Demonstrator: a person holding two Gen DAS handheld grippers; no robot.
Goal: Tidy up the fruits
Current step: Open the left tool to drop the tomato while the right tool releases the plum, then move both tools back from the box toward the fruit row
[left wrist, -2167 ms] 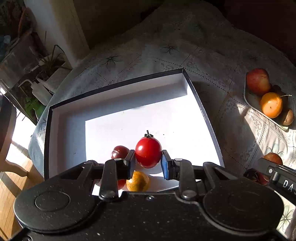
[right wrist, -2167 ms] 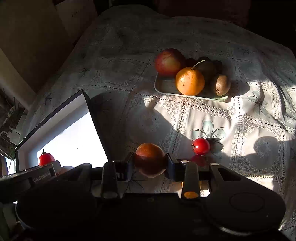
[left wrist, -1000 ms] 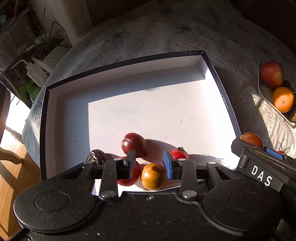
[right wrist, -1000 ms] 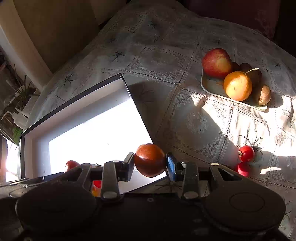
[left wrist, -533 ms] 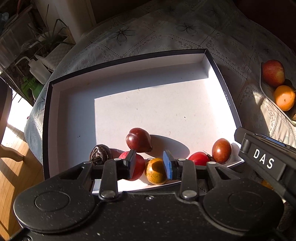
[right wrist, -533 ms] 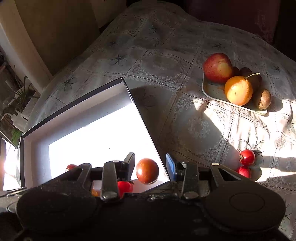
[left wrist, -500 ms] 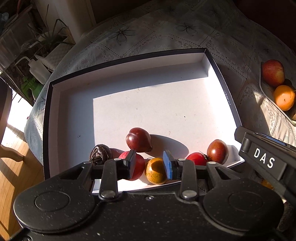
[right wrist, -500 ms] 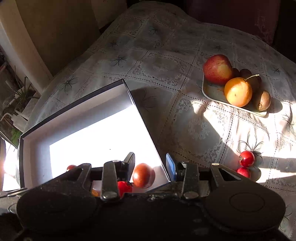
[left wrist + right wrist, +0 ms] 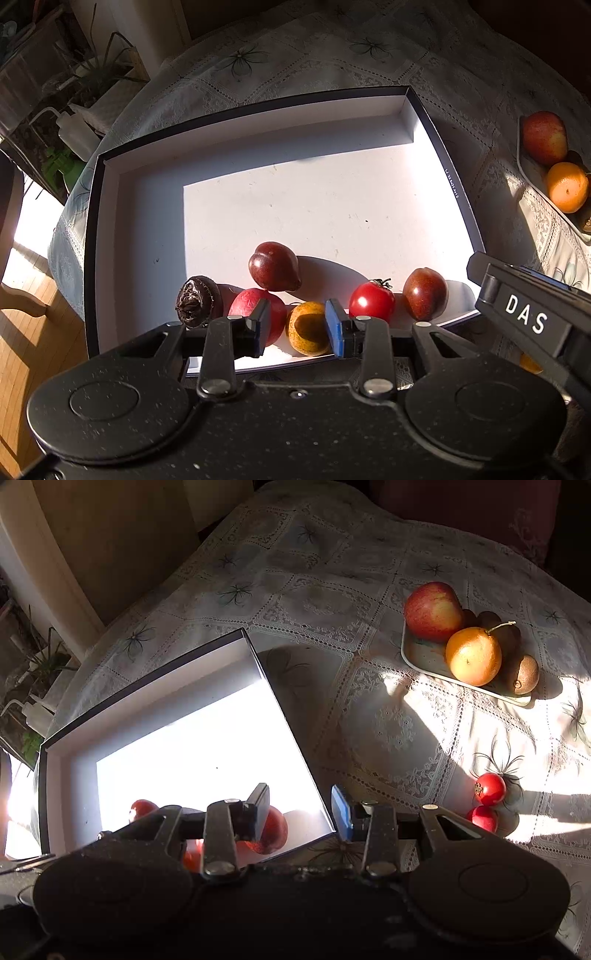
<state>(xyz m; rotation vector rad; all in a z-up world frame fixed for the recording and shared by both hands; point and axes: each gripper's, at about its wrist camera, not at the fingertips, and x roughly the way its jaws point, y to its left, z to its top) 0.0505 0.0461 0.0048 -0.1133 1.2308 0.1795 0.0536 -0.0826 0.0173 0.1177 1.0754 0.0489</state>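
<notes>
A white box with a black rim (image 9: pixel 251 110) holds several fruits along its near edge: a wrinkled dark fruit (image 9: pixel 195 301), a red fruit (image 9: pixel 245 308), a dark plum (image 9: pixel 273 266), a yellow fruit (image 9: pixel 308 328), a tomato (image 9: pixel 371 301) and a second dark plum (image 9: pixel 424 293). My left gripper (image 9: pixel 297 328) hovers open above the yellow fruit, holding nothing. My right gripper (image 9: pixel 299 812) is open and empty over the box's near right corner (image 9: pixel 328 829); that plum (image 9: pixel 275 830) lies below its left finger. Two small tomatoes (image 9: pixel 489 788) lie on the tablecloth.
A tray (image 9: pixel 417 661) at the far right carries an apple (image 9: pixel 432 611), an orange (image 9: pixel 472 655) and a kiwi (image 9: pixel 522 679). The right gripper's body (image 9: pixel 535 317) sits close beside the left one. Off the table's left edge are plants, a squeeze bottle (image 9: pixel 75 127) and wooden floor.
The left gripper let go of the tomato, which now lies in the box. The right gripper opened and dropped its plum; it rolled to rest beside the tomato.
</notes>
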